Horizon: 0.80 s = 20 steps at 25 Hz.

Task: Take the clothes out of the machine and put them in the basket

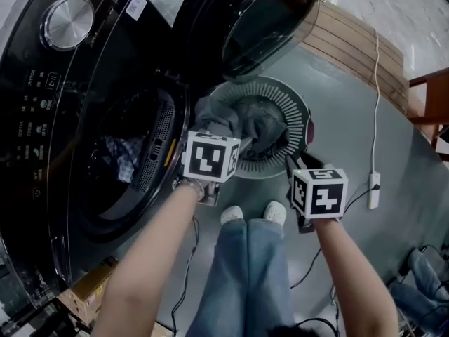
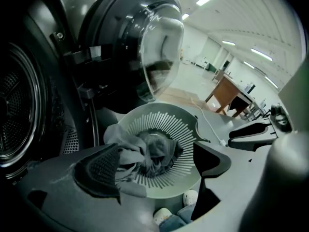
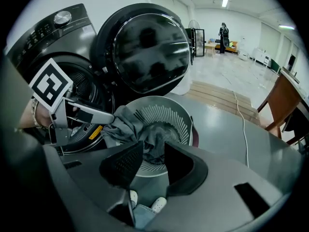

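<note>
So, partway: grey clothes [image 1: 258, 121] are in the basket [image 1: 298, 107], which sits on the floor just right of the machine [image 1: 63, 83], under its open door [image 1: 263, 20]. One fold [image 2: 116, 139] hangs over the basket's near-left rim. The left gripper [image 2: 155, 166] is released, jaws wide over that fold, nothing pinched. The right gripper [image 3: 148, 166] hovers near the basket, jaws narrow but apart, empty. Likely left to do: at least a checked piece [image 1: 125, 156] in the drum, plus tucking in the fold. Only the head view shows the checked piece; neither gripper view shows it. Only the right gripper view shows the left gripper's tip from the side, just beside the fold, not gripping.
</note>
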Available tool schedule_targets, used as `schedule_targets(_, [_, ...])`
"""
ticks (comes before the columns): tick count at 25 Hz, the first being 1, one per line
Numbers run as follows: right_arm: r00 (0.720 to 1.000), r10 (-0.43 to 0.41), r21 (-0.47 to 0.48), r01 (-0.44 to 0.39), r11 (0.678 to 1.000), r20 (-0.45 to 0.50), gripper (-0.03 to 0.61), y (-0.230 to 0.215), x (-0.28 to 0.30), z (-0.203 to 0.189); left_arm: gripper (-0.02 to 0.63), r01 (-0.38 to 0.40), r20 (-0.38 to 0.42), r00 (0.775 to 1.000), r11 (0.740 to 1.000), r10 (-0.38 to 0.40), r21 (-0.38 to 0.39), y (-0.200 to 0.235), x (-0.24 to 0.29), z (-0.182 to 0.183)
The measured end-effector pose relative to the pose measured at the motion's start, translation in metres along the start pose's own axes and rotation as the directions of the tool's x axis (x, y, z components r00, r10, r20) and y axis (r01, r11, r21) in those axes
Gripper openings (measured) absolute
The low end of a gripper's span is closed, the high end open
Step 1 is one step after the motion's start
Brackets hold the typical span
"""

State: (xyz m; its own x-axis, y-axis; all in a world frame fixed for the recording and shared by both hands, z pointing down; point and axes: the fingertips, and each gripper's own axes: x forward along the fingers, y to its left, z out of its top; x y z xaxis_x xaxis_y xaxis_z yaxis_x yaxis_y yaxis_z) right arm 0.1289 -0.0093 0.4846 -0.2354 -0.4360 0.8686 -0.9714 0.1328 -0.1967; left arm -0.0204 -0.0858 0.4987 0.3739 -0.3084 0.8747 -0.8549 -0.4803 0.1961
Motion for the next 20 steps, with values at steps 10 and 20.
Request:
schedule_targets(10, [0.999,0.020,-0.010,-0.020,1.000,-0.033,0.138,0.022,0.037,-0.013,0.469,-0.140,-0.127,0.982,0.990,0.139,0.002,0.071,0.024,-0.070])
schedule_targets(20, [0.998,0.027,-0.006,-0.027,1.000,-0.058,0.138,0.028,0.070,-0.029,0.422,-0.176,-0.137,0.974,0.984,0.179,0.040,0.089,0.075,-0.093])
